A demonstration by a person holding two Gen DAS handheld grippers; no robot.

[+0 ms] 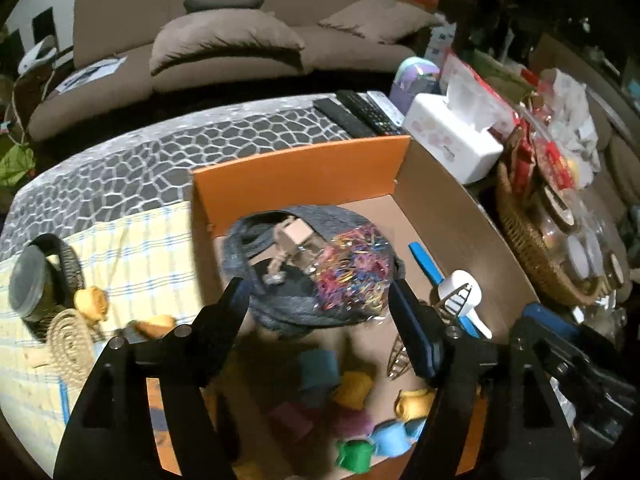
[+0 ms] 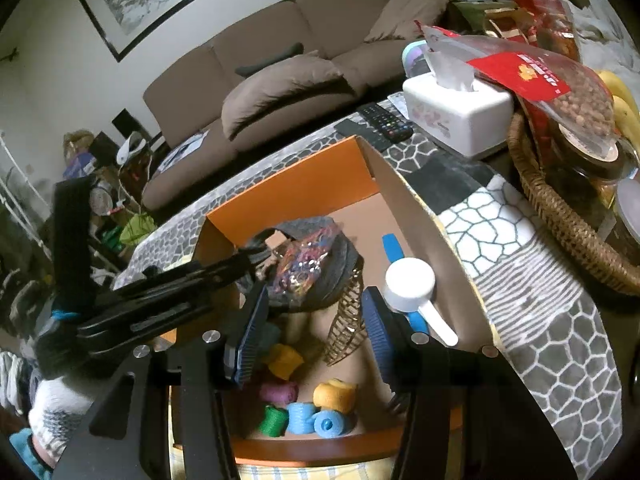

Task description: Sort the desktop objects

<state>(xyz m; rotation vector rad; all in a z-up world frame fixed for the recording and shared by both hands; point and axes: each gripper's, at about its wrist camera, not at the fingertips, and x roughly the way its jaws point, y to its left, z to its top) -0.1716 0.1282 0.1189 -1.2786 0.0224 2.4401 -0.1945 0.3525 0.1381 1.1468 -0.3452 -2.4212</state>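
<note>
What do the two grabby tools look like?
Both are black. The left tool and the right tool each have two flat black fingers with ridged blue pads inside and round silver bolts. No cables show.

Gold rack (image 2: 347, 320) between spread fingers (image 2: 250, 334)

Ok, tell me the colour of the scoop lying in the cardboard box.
White. The scoop shows best in the right wrist view, lying on a blue strip.

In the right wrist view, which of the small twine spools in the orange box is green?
The green spool, at the left end of the front cluster. Beside it lie two blue spools, with an orange one and a pink one behind.
</note>
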